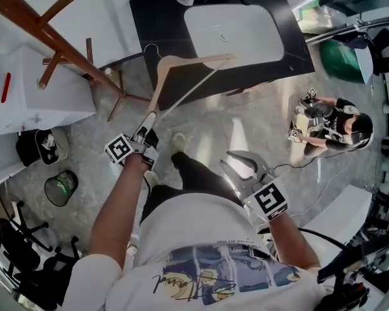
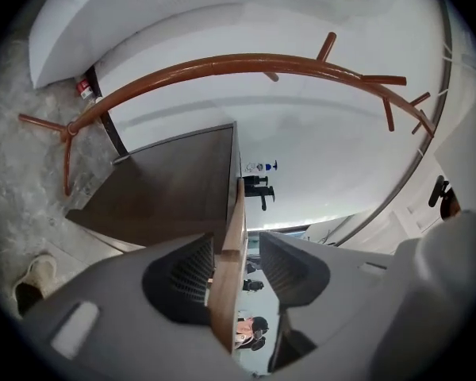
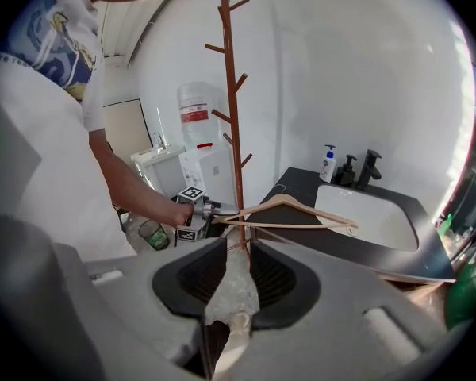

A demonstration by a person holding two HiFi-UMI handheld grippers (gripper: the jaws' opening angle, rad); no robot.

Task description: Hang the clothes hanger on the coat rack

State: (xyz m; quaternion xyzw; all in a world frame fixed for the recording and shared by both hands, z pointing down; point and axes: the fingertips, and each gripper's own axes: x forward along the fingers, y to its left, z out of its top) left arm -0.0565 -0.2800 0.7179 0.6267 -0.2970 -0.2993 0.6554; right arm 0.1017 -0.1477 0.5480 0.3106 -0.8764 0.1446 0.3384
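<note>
The left tool (image 1: 146, 129) was clenched on one end of the clothes hanger (image 1: 194, 59), holding it level in mid-air, right of the coat rack (image 1: 58, 41), apparently so the hook (image 1: 150, 48) could reach a peg (image 1: 58, 5). The right tool (image 1: 236, 161) stood released and empty, near right.

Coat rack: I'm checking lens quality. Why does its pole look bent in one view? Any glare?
Left gripper view: wide-angle distortion bows the coat rack into an arc. Right gripper view: it looks nearly straight. Head view: glare streaks the floor.
</note>
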